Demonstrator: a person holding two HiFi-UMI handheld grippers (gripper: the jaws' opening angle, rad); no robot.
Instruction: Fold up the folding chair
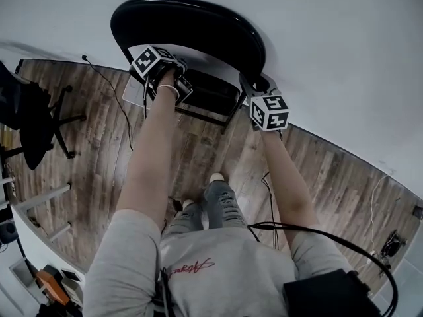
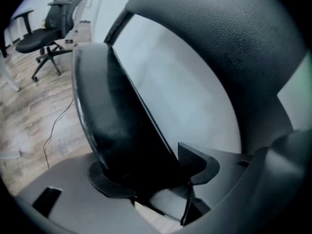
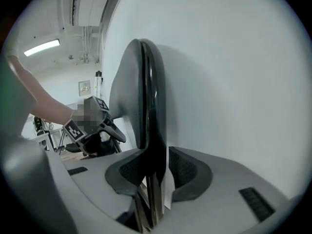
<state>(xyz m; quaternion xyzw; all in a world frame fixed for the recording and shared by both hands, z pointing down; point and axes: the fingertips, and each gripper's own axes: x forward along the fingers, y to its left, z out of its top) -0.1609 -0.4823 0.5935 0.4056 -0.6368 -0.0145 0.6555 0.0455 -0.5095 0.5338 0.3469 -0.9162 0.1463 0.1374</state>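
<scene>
Now folding chair [image 1: 192, 25] upright, rim between parted jaws of left tool [image 2: 148, 172] and right tool [image 3: 156, 172].

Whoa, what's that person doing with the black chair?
A person is folding up a black folding chair beside a white wall. The left gripper and the right gripper each have an edge of the chair between their fingers, loosely, with a gap showing. The chair already looks folded flat and upright.

wood floor [image 1: 99, 170], folding chair [image 1: 192, 24], office chair [image 1: 30, 121]
</scene>
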